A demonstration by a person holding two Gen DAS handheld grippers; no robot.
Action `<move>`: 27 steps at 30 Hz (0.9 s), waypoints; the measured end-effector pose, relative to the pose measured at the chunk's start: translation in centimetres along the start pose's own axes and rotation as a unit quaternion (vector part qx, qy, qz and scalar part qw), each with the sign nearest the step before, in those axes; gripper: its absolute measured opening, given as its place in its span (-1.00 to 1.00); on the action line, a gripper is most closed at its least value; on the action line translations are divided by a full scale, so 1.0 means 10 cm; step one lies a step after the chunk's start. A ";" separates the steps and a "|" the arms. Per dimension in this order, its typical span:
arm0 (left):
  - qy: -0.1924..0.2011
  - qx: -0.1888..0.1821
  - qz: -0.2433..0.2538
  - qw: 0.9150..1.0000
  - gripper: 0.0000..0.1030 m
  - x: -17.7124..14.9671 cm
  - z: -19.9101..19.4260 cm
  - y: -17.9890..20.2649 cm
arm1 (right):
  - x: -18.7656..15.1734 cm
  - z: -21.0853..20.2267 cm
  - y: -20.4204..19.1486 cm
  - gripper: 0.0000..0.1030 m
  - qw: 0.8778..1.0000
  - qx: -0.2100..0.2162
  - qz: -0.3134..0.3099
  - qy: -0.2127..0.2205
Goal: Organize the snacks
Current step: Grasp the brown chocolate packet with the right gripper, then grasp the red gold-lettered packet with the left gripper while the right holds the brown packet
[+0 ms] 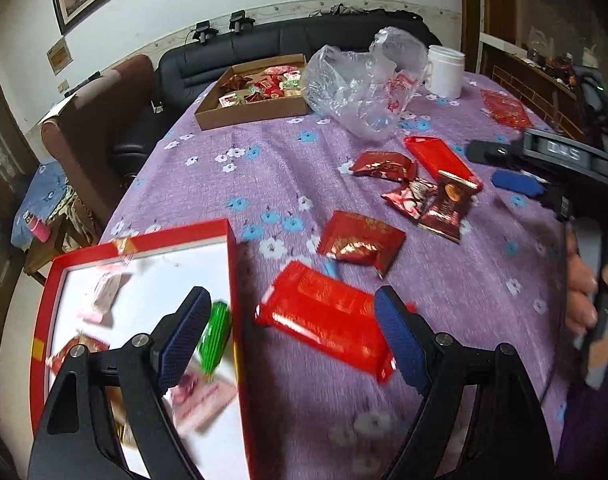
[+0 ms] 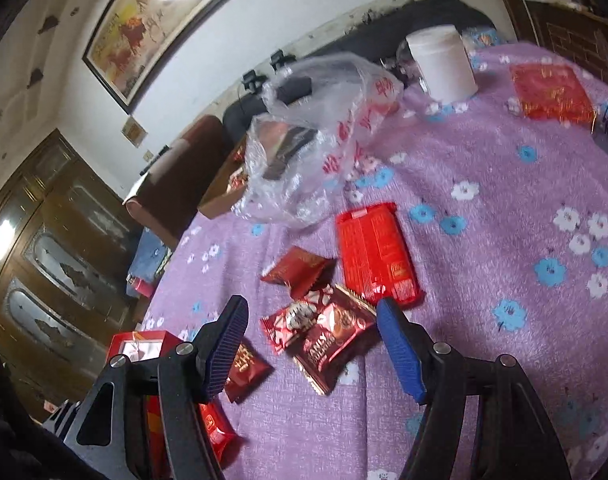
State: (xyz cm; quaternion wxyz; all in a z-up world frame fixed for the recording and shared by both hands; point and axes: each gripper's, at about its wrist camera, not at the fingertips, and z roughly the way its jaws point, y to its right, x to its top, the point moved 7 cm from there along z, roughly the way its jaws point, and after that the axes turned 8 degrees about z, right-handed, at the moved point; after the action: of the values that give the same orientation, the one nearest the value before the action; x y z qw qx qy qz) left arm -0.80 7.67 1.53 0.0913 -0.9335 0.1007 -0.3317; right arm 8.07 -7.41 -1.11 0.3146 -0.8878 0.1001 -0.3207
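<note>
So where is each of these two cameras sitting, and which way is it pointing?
Left wrist: on the left gripper, looking down its open fingers at a large red snack packet beside the red-rimmed box; the person's hand and the right gripper show at right.
Right wrist: on the right gripper, facing a pile of small red snack packets; only its own open fingers show.
Shared: purple floral tablecloth, clear plastic bag, white jar.

I see bare cloth on the right of the surface (image 2: 503,184), plastic bag (image 2: 315,140) and white jar (image 2: 441,64) blocking the back, red box (image 1: 234,280) wall at left
</note>
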 end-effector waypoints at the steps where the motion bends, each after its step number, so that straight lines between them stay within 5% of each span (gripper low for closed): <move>1: -0.002 0.002 0.000 1.000 0.64 0.03 0.04 -0.01 | -0.01 0.02 0.01 0.35 1.000 0.004 0.006 -0.007; 16: -0.015 -0.020 0.020 0.999 0.64 0.36 0.61 0.16 | -0.14 0.43 0.14 0.26 0.997 -0.001 0.050 -0.063; 21: -0.022 -0.047 0.008 0.999 0.63 0.43 0.72 0.26 | -0.14 0.49 0.19 -0.21 0.997 -0.016 0.048 -0.055; 27: -0.066 -0.080 -0.040 0.994 0.63 0.44 0.96 0.35 | -0.12 0.50 0.26 -0.48 0.996 -0.023 0.057 -0.056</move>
State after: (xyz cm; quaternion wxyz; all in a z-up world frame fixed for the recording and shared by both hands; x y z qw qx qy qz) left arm 8.20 4.26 -3.99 0.0094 -0.9609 0.0836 -0.2638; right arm 10.36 -6.51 -6.28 0.3174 -0.9041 0.1403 -0.2492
